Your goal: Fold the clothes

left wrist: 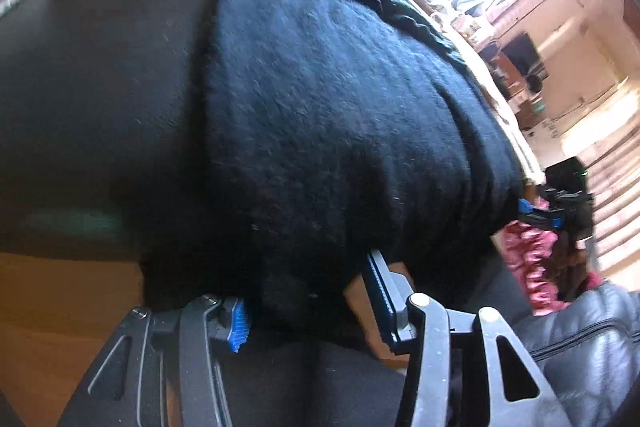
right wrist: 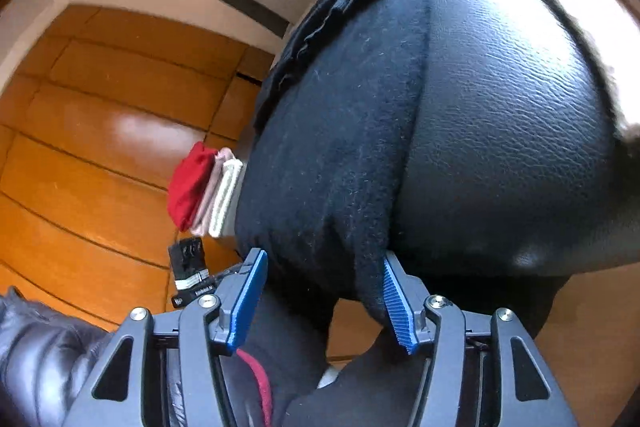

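Dark garment (left wrist: 340,115) ran lengthwise away from both grippers; left gripper (left wrist: 308,303) and right gripper (right wrist: 324,299) stood spread, each astride its near hem.

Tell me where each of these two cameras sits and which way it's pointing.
Left wrist: on the left gripper, looking along its fingers across the black sweater on a dark table; the right gripper shows at far right.
Right wrist: on the right gripper, facing the sweater's other edge; folded clothes stack and wooden floor to its left.
Shared: the sweater, with both grippers' open jaws at its near edge.
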The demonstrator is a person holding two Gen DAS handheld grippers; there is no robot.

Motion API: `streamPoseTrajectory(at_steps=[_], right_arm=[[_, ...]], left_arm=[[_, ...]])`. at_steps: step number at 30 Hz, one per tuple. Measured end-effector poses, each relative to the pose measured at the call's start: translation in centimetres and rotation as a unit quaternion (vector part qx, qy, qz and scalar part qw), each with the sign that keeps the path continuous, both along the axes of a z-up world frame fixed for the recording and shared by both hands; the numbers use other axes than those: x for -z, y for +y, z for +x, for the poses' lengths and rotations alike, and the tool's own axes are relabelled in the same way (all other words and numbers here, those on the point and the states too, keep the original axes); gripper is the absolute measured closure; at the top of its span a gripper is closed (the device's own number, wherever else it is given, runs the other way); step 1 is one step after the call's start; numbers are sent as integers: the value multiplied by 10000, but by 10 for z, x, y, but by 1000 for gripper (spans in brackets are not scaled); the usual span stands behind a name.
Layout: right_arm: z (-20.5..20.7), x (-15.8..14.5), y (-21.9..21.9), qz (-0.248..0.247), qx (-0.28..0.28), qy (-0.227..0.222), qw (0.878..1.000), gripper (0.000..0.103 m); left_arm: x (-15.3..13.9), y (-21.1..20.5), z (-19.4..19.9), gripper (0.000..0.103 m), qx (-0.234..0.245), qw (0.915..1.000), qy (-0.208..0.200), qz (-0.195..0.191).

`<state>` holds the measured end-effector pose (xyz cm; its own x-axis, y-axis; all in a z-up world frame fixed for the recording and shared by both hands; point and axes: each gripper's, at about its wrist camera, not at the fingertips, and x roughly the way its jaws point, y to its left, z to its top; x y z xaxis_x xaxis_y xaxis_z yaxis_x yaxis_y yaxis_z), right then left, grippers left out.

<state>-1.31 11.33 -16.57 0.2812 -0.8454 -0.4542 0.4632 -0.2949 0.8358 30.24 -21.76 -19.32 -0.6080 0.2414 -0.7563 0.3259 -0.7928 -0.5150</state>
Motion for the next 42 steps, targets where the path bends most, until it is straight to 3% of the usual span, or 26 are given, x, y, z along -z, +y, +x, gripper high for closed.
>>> streamPoseTrajectory(at_steps=[1,2,5,7,10,12,17,20,27,31,37,42], right_arm=[[1,0,-3,91,-56,61,9999,52],[2,-1,-5,181,-112,122,9997,68],[5,3,-16,563,-267,292,9976,89],[5,6,-21,730,-263,356,9964,95],[2,8,-20,781,-210,74,9967,95],[5,4,-23,891,-268,250,9953,94],[5,-21,-32,568,-333,357,9972,94],[4,-38,-38,281,-358,403,9981,94],[-20,-73,-64,-423,-268,348,9981,94],[-46,-89,-87,-750,-119,300,9967,94],[-114,-87,-127,-685,312,295,9967,94],[-168,-47,-147,-71,654,46,9978,94]], left_arm=[[-5,4,-2,65,129,9999,86,-45],[-8,7,-4,71,238,9996,91,-151],[-6,10,-12,88,389,9987,-40,-333],[-3,9,-13,88,409,9986,-97,-323],[-3,9,-12,93,434,9985,-110,-314],[-7,8,-9,94,454,9988,24,-192],[-42,-10,-1,94,399,9942,854,517],[-66,-24,-4,94,445,9877,1321,709],[-106,-70,-47,94,393,9718,2110,971],[-119,-103,-91,94,359,9654,2394,968],[-100,-163,-172,94,-15,9700,2209,1011],[-44,-191,-210,95,-210,9870,1156,1099]])
